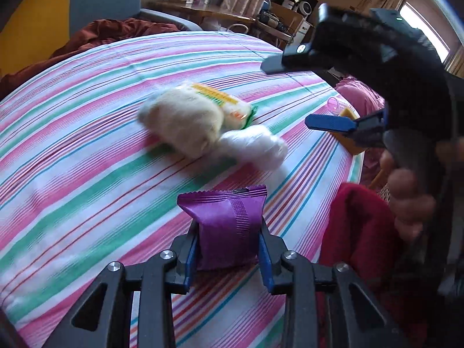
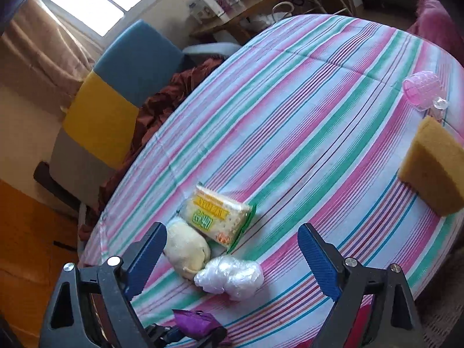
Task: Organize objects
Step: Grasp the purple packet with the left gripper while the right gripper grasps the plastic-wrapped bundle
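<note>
My left gripper [image 1: 228,256] is shut on a purple snack packet [image 1: 229,226], held upright between its blue pads just above the striped bedspread [image 1: 87,150]. The same purple packet [image 2: 192,323] shows at the bottom of the right wrist view. My right gripper [image 2: 232,256] hangs open over the bed, nothing between its fingers. Just beyond it lie a cream plush toy [image 2: 187,248], a cracker packet [image 2: 216,216] and a crumpled clear plastic bag [image 2: 230,275], close together. In the left wrist view these are the plush toy [image 1: 185,121], cracker packet [image 1: 226,104] and plastic bag [image 1: 255,145].
A yellow sponge [image 2: 432,168] and a pink plastic cup [image 2: 420,90] lie near the bed's right edge. A red cloth [image 1: 359,226] hangs at the near right edge. A blue and yellow chair [image 2: 121,87], a brown blanket [image 2: 162,107] and a cluttered desk [image 2: 240,11] stand beyond the bed.
</note>
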`<state>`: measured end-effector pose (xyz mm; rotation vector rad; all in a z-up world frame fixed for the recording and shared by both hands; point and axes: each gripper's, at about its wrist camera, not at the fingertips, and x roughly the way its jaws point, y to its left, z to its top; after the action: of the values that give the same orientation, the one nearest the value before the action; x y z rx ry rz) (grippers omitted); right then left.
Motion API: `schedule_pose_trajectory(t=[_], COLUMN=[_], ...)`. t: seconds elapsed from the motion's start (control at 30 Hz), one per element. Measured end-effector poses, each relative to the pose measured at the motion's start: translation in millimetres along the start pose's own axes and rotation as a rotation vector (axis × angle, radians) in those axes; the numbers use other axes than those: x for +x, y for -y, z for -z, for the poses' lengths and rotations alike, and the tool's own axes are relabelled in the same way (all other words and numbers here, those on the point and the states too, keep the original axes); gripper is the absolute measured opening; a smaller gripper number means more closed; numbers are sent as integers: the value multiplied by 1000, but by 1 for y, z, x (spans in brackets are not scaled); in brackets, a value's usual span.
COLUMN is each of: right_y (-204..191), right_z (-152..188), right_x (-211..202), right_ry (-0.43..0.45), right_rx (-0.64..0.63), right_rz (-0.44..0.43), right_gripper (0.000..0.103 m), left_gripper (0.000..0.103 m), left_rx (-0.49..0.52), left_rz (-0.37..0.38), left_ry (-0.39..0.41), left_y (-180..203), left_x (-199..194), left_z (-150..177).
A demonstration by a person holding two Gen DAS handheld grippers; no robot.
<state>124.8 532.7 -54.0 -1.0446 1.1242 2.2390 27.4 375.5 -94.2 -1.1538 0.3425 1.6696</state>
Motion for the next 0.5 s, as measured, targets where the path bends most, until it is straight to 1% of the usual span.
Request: schedule_pose_trajectory(t=[0.13, 0.33, 0.4, 0.5], right_y=[-14, -22, -25, -26], right_z=[9, 21, 23, 27], right_x=[20, 34, 38, 45], right_ry=[-95, -176, -193, -220], right_rx=[-100, -185, -208, -235], right_rz=[58, 124, 146, 184], right_gripper=[92, 91, 88, 82], left_gripper=[34, 34, 34, 34], left_rx=[-58, -101, -114, -122], left_rz=[-17, -35, -36, -38], left_ry=[17, 36, 44, 54], left_y=[-23, -45, -49, -51], left_x=[-25, -51, -56, -62], left_z=[24, 48, 54, 63])
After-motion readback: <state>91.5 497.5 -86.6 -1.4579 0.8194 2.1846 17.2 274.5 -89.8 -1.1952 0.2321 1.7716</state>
